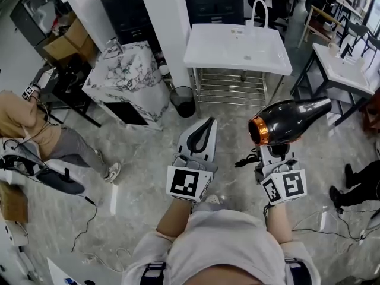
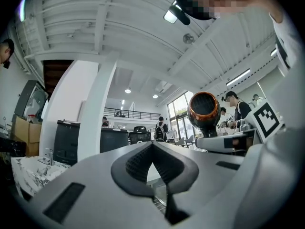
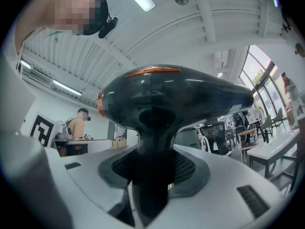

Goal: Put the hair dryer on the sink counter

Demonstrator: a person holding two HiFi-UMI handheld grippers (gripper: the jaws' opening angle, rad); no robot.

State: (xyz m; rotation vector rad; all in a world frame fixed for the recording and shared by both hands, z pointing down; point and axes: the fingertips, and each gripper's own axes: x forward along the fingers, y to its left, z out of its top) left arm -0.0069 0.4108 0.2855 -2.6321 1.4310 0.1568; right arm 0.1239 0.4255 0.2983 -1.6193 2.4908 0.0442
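Note:
The black hair dryer (image 1: 288, 119) with a copper ring at its rear rides level over the floor, its nozzle pointing right. My right gripper (image 1: 276, 150) is shut on its handle from below. In the right gripper view the dryer body (image 3: 176, 97) fills the middle, and its handle runs down between the pads of the right gripper (image 3: 152, 171). My left gripper (image 1: 206, 123) is shut with nothing in it, its tips touching. The left gripper view has the left gripper (image 2: 152, 147) low in the middle and the dryer's copper end (image 2: 204, 109) to the right. The white sink counter (image 1: 237, 49) stands ahead.
A white faucet (image 1: 259, 8) rises at the sink's back, and a metal rack (image 1: 228, 88) sits under it. A black bin (image 1: 183, 100), a marble-pattern cabinet (image 1: 127, 79) and a white column (image 1: 169, 16) are to its left. A seated person (image 1: 35, 129) is far left.

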